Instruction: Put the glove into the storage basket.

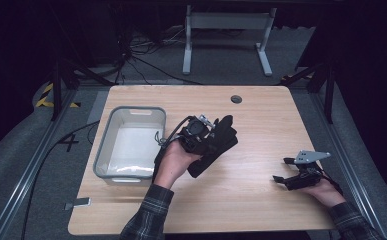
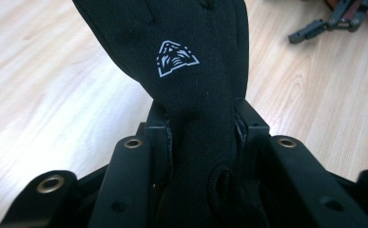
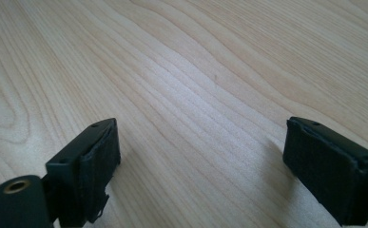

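Centre frame, just right of the grey bin (image 1: 103, 150), left gripper (image 1: 201, 134) clamped on black glove (image 2: 191, 71), right gripper (image 1: 287, 170) gaping empty at lower right; judgement: keep the pinch firm, clear the bin rim before releasing.

A grey bin (image 1: 106, 145) sits on the wooden table (image 1: 261, 135), near its left edge

The black glove (image 2: 191, 95) runs off the top edge of the left gripper view, its fingers unseen; its cuff sinks out of sight between the jaws; the other gripper (image 2: 331, 21) is cropped at the top right corner; in the high view, both sleeves are cut off below.
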`<state>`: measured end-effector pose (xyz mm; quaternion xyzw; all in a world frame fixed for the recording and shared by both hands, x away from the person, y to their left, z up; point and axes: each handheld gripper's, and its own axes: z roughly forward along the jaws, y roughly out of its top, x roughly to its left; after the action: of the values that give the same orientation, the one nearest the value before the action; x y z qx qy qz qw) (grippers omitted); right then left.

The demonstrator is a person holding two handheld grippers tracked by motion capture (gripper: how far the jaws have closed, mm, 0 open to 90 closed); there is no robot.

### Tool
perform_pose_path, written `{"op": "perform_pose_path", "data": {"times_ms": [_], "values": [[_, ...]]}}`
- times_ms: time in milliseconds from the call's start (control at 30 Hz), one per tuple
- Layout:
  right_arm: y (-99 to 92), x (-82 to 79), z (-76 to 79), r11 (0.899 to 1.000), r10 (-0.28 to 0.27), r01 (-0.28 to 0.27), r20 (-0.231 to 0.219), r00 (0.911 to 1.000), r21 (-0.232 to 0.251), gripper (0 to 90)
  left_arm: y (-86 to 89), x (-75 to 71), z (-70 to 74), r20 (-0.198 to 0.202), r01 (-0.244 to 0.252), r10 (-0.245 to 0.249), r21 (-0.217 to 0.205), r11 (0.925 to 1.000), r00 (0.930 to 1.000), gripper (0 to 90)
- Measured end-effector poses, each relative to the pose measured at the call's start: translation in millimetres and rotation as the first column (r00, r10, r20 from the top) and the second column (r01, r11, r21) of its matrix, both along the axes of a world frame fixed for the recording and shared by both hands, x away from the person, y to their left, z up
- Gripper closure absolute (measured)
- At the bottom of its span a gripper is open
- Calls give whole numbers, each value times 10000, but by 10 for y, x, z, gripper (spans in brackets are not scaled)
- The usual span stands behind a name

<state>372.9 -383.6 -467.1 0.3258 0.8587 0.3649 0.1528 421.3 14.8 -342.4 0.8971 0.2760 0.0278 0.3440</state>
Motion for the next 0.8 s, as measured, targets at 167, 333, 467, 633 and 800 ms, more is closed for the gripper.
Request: {"op": "perform_pose_path", "data": {"times_ms": [167, 333, 467, 633, 800], "values": [[0, 0, 0, 10000, 0, 0, 4, 10000, -1, 125, 204, 22, 94, 177, -490, 492, -87, 9988, 9986, 664], [0, 0, 0, 10000, 1, -1, 1, 10000, -1, 125, 439, 34, 161, 378, -1008, 1007, -5, 9949, 9942, 663], [0, 0, 0, 10000, 1, -1, 5, 10000, -1, 125, 648, 23, 208, 512, -1484, 1485, -43, 9889, 9876, 663], [0, 0, 0, 10000, 3, -3, 5, 10000, -3, 125, 866, 2, 249, 646, -1964, 1960, -4, 9805, 9785, 663], [4, 3, -2, 10000, -32, 32, -12, 10000, -21, 96, 1146, -34, 274, 744, -2634, 2633, -91, 9647, 9618, 663]]}}
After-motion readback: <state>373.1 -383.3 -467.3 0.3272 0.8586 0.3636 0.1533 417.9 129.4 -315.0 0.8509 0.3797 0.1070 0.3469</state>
